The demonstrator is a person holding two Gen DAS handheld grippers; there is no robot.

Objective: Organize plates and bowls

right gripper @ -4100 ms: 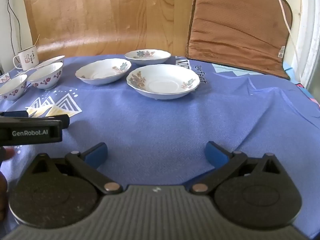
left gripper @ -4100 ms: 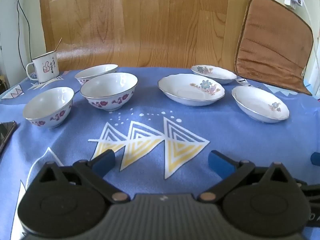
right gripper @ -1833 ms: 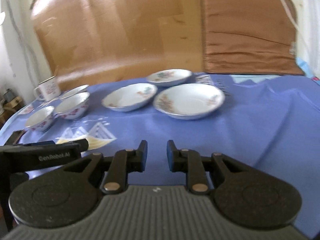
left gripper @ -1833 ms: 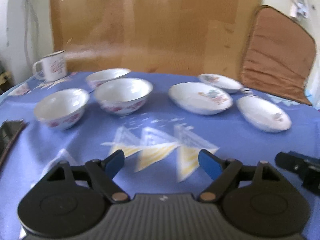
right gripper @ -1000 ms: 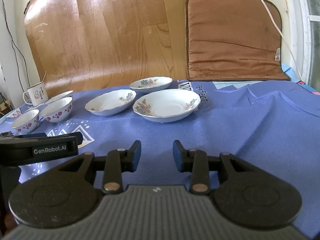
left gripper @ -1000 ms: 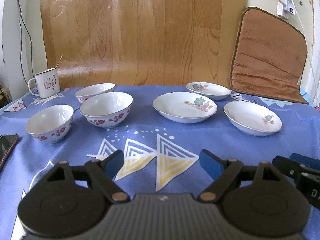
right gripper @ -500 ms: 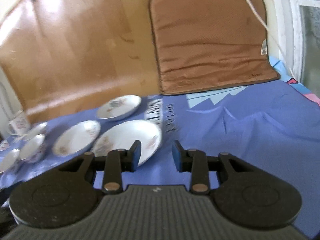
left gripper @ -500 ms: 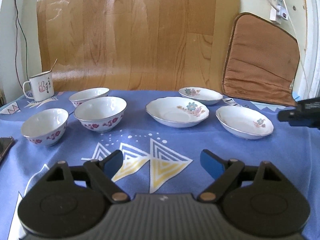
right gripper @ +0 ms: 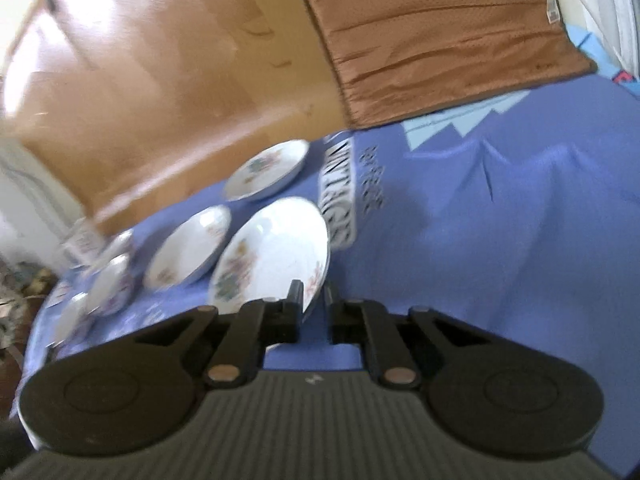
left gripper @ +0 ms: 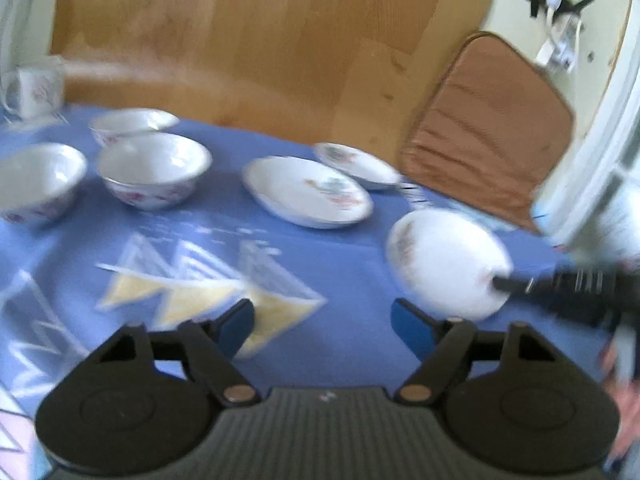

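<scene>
At 10–11 o'clock from the left gripper (left gripper: 322, 322) sit three bowls (left gripper: 154, 170), fingers spread wide, holding nothing. At 12 lies the middle plate (left gripper: 306, 192), another plate (left gripper: 356, 160) just behind it. At 1–2 the near plate (right gripper: 272, 254) is tilted up; the right gripper (right gripper: 313, 312), jaws nearly together, straddles its near rim. Right hand is nearer; I'd guess it stacks toward its 11.

Both grippers are black, with ribbed grey housing and brass pivot screws (left gripper (left gripper: 322, 318) pads (left gripper: 406, 322) blue).
</scene>
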